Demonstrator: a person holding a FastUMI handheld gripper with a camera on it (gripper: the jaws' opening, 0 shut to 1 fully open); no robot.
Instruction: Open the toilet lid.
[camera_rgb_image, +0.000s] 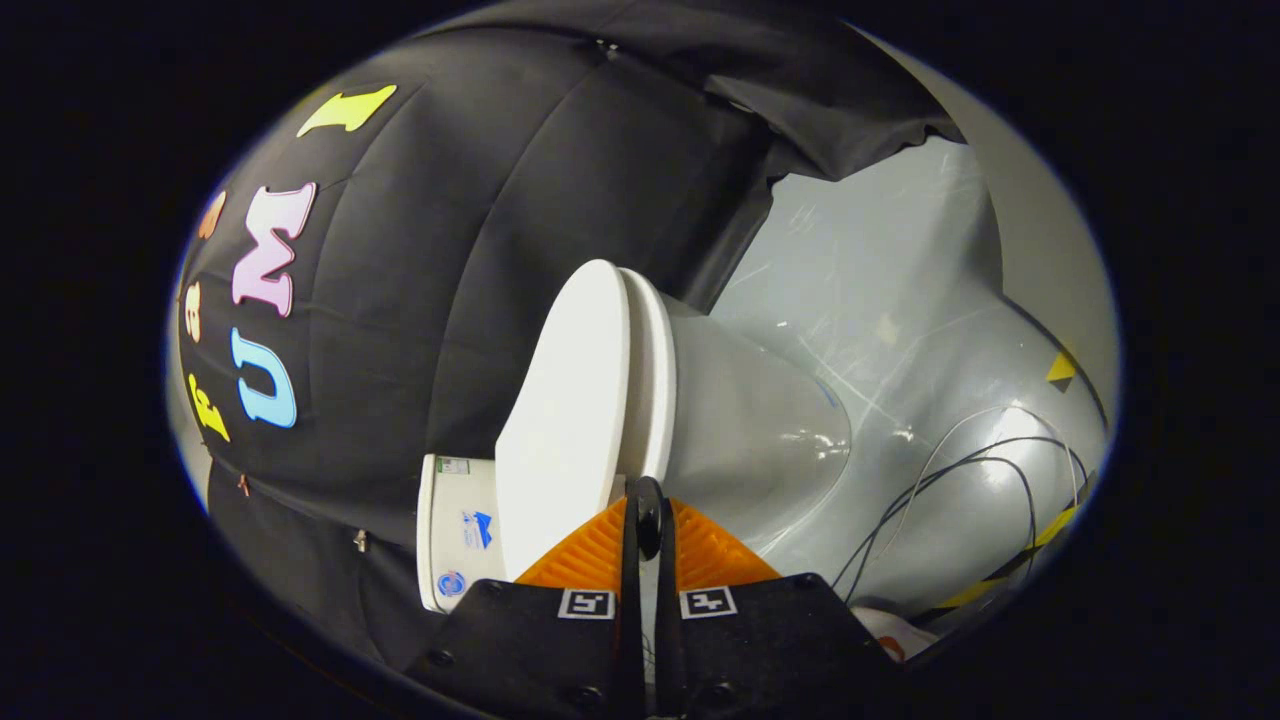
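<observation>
Hand-held gripper (648, 500), fingers nearly closed, ribbed pads, black body, 2 square coded markers, round screws

**Cam setup: one gripper view**

We've got one fisheye cam on the gripper (648, 500), looking fwd along its near-closed fingers. View is rolled sideways, so the toilet (700, 400) lies tilted, close ahead, w/ booth wall and grey floor (900, 280) behind.
</observation>
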